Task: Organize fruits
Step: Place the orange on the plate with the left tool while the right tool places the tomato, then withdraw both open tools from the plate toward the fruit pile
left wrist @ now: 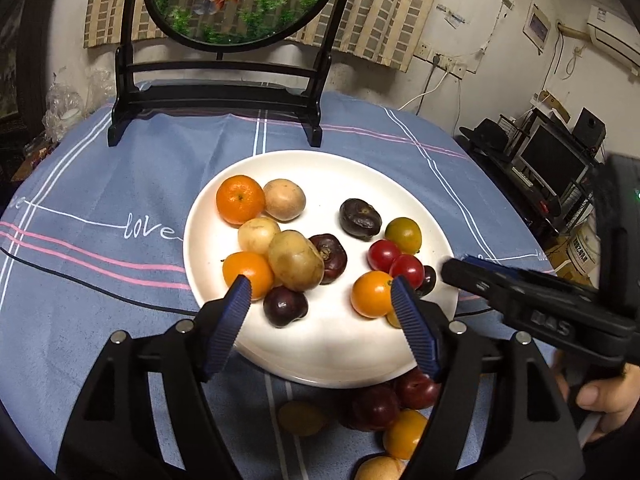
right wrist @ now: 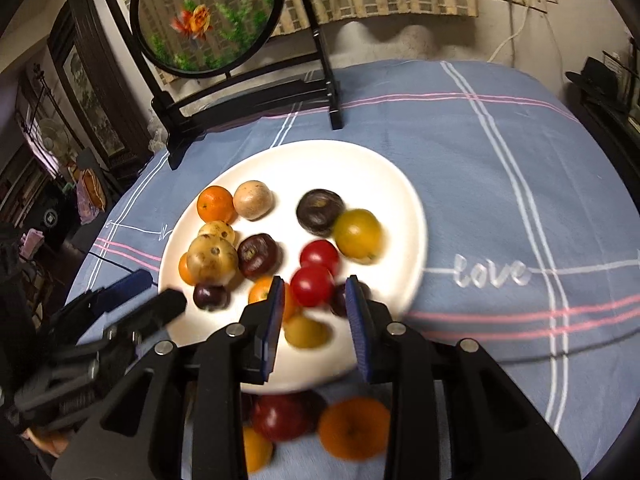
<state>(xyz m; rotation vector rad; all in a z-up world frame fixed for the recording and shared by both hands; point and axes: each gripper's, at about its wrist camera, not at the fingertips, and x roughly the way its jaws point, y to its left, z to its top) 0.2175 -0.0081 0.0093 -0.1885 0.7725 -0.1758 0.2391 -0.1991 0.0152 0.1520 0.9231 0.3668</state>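
- The white plate [left wrist: 320,168] has bare surface along its far rim and near edge.
- Fruit crowds its left and right middle.
- Behind the plate, the black screen stand [left wrist: 216,96] blocks the way.
- Right of the plate, the tablecloth [right wrist: 520,180] lies open.

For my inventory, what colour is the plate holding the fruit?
White, plain; the plate shows best in the left wrist view.
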